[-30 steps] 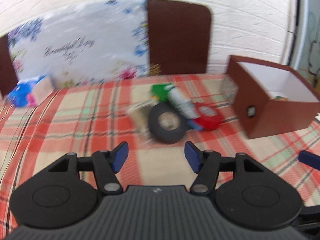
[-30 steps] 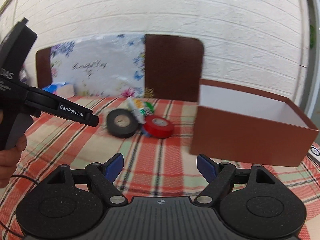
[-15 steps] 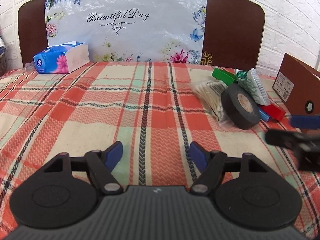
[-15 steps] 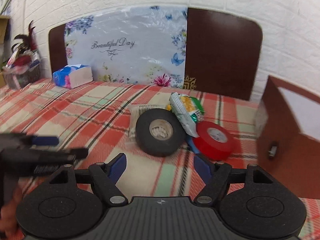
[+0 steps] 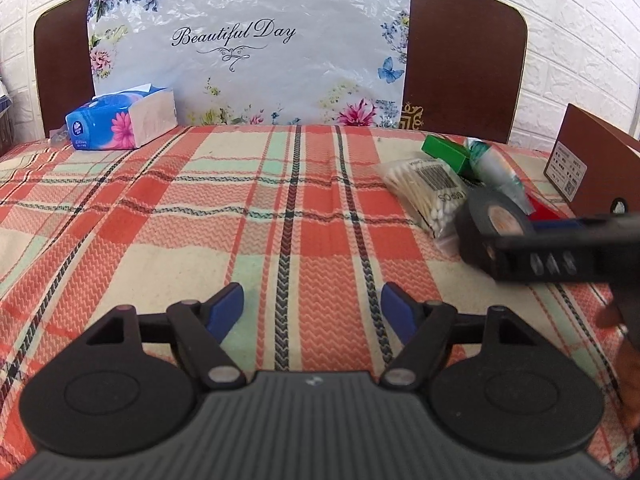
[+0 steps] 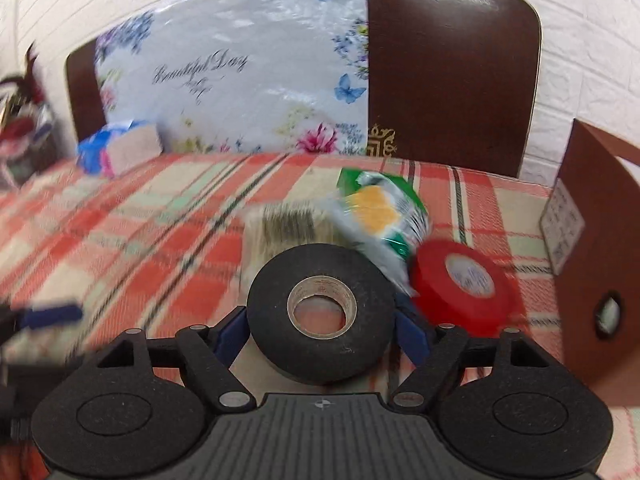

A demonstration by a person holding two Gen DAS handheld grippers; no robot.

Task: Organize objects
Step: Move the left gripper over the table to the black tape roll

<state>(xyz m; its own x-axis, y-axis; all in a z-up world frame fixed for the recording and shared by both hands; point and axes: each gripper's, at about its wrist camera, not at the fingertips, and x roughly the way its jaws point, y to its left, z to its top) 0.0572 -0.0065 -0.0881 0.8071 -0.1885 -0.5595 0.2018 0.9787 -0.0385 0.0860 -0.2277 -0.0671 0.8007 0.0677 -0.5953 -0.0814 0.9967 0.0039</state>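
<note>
A black tape roll (image 6: 320, 272) leans on a bag of cotton swabs (image 6: 288, 224) on the plaid cloth. My right gripper (image 6: 320, 322) has the roll between its blue pads, its jaws are opening, and no squeeze shows. Just right of the roll lies a red tape roll (image 6: 460, 292), with a snack packet (image 6: 384, 216) and a green box (image 6: 348, 180) behind. In the left wrist view my left gripper (image 5: 312, 306) hovers open over bare cloth with nothing between its fingers. There the black tape roll (image 5: 480, 216) sits far right, partly hidden by a dark right gripper finger (image 5: 560, 258).
An open brown box (image 6: 600, 240) stands at the right edge of the cloth. A blue tissue pack (image 5: 120, 124) lies at the back left, before a floral "Beautiful Day" sheet (image 5: 248, 60) on a brown headboard. The left gripper's blue finger (image 6: 52, 314) blurs at the far left.
My right gripper has moved forward until the black roll sits between its pads. The left gripper's view swung left off the pile, then stayed put, and its jaws have widened.
</note>
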